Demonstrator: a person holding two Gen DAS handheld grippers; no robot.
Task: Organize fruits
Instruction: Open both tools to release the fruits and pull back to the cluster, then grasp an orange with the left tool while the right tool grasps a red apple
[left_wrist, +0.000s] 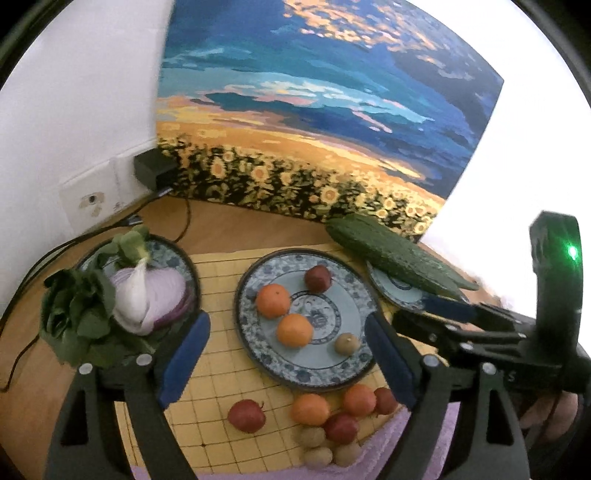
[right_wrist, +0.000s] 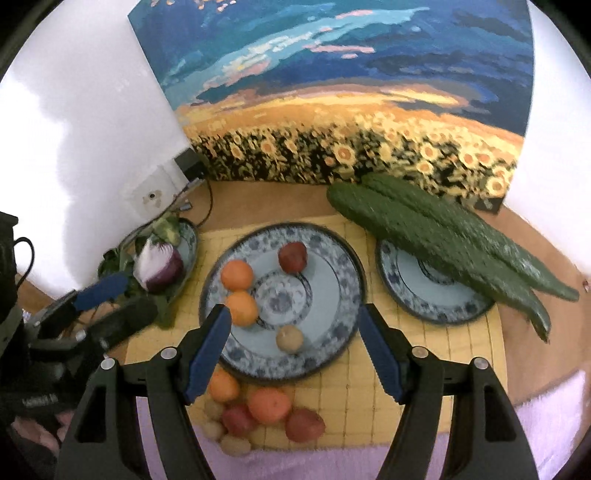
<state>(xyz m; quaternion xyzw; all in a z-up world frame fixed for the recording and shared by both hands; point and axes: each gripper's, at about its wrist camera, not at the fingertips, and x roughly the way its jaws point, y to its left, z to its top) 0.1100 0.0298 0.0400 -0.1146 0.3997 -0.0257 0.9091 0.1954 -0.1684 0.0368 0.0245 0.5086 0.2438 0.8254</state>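
A: What lies on the centre plate?
B: Glazed blue-and-white floral ware, round and shallow. It carries two matte oranges, one dark red apple and one small tan fruit, all apart from one another.

A: And off the plate?
B: A loose cluster of fruit, smooth and rounded, lies on the yellow gridded mat at the plate's near rim.

A: Orientation of the long items?
B: Two bumpy green cucumbers rest across the right plate, long axes running from far-left to near-right.

A: State of the fingers?
B: Left gripper and right gripper both stand released and empty; blue pads, black frames.

A: Any writing?
B: A marking on the left gripper's body, too blurred to read.
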